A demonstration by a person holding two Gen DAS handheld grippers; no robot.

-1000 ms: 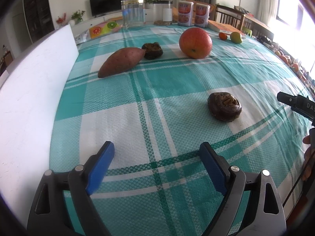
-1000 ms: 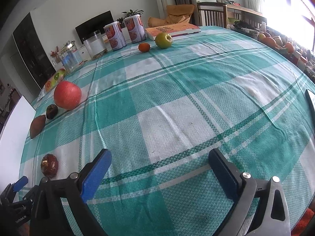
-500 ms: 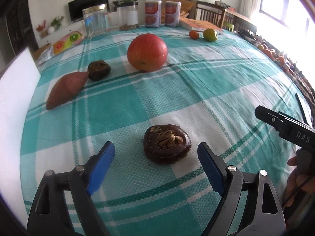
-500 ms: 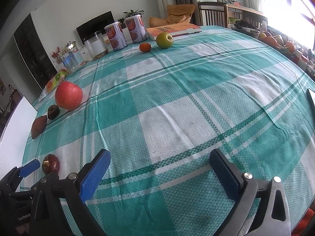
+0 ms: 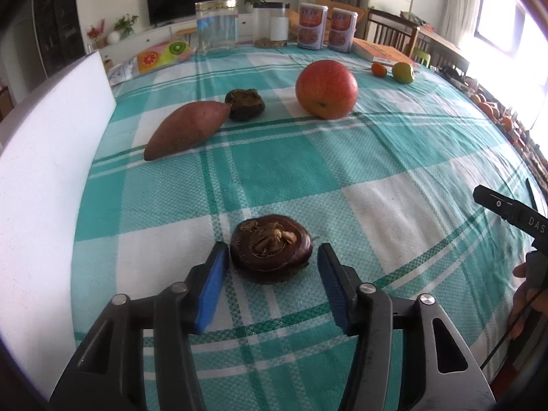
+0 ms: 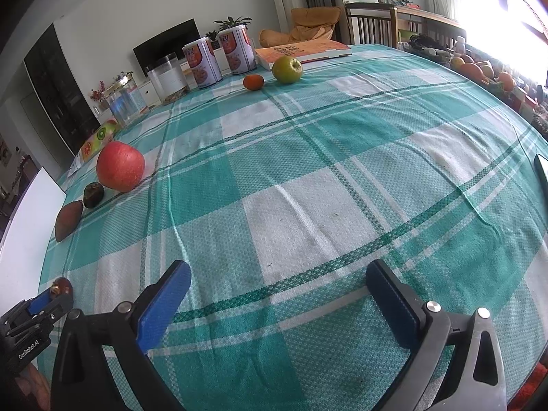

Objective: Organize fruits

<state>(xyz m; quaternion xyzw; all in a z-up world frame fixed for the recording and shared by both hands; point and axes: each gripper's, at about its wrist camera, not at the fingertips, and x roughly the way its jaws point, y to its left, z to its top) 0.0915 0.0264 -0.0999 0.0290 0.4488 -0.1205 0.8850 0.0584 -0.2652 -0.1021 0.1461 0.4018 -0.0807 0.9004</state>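
Your left gripper (image 5: 272,257) is closing on the chestnut (image 5: 270,247) at six o'clock; the left pad looks to be touching it, the right pad stands just clear. The right gripper (image 6: 277,289) hangs wide open and empty. This is the grasp step: finish the squeeze, then lift toward the sweet potato (image 5: 187,129) and apple (image 5: 326,89) at twelve o'clock.

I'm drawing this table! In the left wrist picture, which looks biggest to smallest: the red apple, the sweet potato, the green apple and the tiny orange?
1. sweet potato and red apple: look about alike, too close to rank
2. green apple
3. tiny orange
The last two sit farther back, so they may look smaller than they are.
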